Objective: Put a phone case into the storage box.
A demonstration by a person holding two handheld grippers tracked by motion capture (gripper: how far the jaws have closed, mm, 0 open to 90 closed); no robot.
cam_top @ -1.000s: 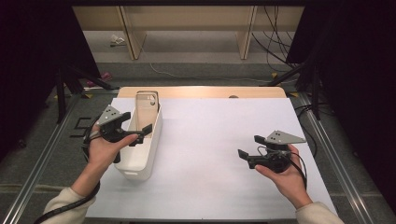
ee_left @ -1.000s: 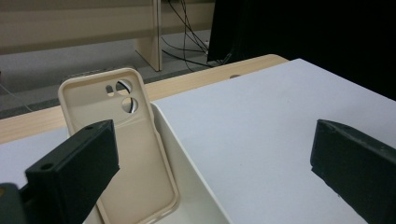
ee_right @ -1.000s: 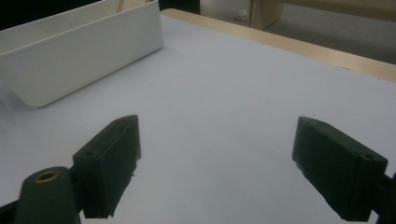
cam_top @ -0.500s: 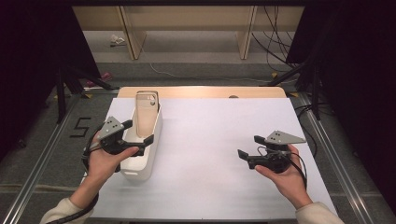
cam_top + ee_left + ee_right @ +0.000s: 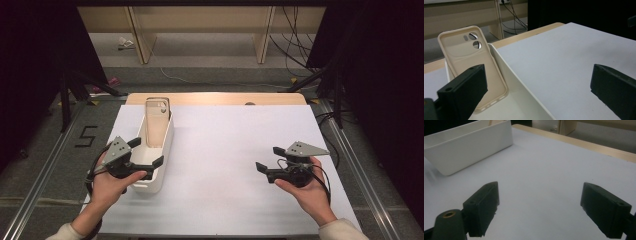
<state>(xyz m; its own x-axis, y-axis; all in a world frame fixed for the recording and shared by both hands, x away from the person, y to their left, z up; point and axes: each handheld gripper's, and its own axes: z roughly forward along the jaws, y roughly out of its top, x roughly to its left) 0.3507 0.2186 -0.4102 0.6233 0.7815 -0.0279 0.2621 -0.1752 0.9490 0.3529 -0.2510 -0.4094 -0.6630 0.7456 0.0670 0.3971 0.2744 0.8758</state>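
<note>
A white oblong bin [image 5: 159, 165] stands on the left of the white table top [image 5: 235, 145]. A beige phone case [image 5: 157, 122] leans upright against the bin's far end, camera holes at the top. My left gripper [image 5: 147, 152] is open at the bin's near end. In the left gripper view one jaw is over the bin's inside and the other over the table, with the bin's wall [image 5: 524, 92] between them and the phone case [image 5: 474, 65] ahead. My right gripper [image 5: 268, 159] is open and holds nothing, low over the table's right side, and points toward the bin [image 5: 469, 150].
A wooden edge [image 5: 215, 98] runs along the table's far side. Beyond it are a shelf unit's legs [image 5: 262, 35] and cables on the floor. Dark stands and metal rails flank the table on both sides.
My left gripper has drawn back along the bin toward the person, from about the bin's middle to its near end. The right gripper has stayed in place.
</note>
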